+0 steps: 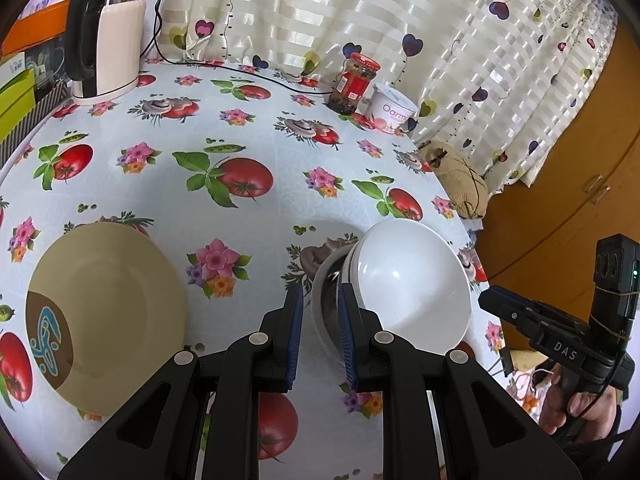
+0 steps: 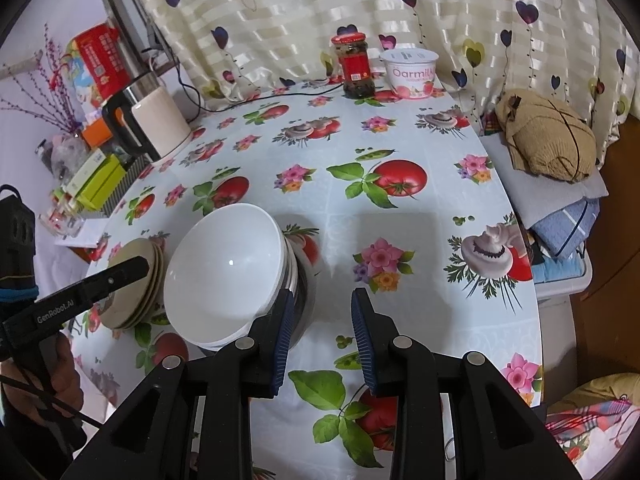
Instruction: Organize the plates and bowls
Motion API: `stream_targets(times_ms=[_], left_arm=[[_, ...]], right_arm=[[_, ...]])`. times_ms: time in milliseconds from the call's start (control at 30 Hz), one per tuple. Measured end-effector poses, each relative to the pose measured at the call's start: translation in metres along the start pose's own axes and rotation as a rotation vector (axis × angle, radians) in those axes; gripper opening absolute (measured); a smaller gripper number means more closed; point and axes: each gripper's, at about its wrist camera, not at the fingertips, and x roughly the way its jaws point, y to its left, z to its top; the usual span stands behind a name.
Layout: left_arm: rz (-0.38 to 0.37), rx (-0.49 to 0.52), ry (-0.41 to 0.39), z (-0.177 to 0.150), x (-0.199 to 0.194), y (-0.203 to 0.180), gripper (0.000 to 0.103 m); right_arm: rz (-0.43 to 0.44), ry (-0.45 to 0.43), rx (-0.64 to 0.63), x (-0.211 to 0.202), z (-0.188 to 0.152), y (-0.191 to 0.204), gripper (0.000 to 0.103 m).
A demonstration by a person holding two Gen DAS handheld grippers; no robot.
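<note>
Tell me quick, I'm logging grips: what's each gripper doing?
Left gripper: shut on bowls.
Right gripper: open, empty.

Each black gripper [image 1: 318,312] [image 2: 322,320] has 2 blue ribbed pads and silver pivot screws.

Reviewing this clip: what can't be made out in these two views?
- Bowl stack, both views: the white top bowl hides how many lie beneath.
- Left gripper, left wrist view: rim sits between the fingers; contact unclear.
- Plates, right wrist view: left gripper and bowls cover most of them.
</note>
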Motion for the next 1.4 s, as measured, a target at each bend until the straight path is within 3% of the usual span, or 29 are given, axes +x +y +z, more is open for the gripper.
stream_targets(times_ms=[633,1067,1400], left_arm=[[-0.039,-0.052,0.093,-0.007,0.024,0.012,0.019],[-0.067,-0.081,0.138,-0.01,0.035,0.016,0.019],[-0.075,-0.087,0.146,-0.011,0.039,0.016,0.019]], right_arm=[[0.046,0.071,0.022,0.029,-0.01,-0.005,0.028],[0.069,0.112,0.03,0.046,-0.012,-0.002,0.016],[0.07,0.122,0.03,0.053,-0.011,0.0,0.015]])
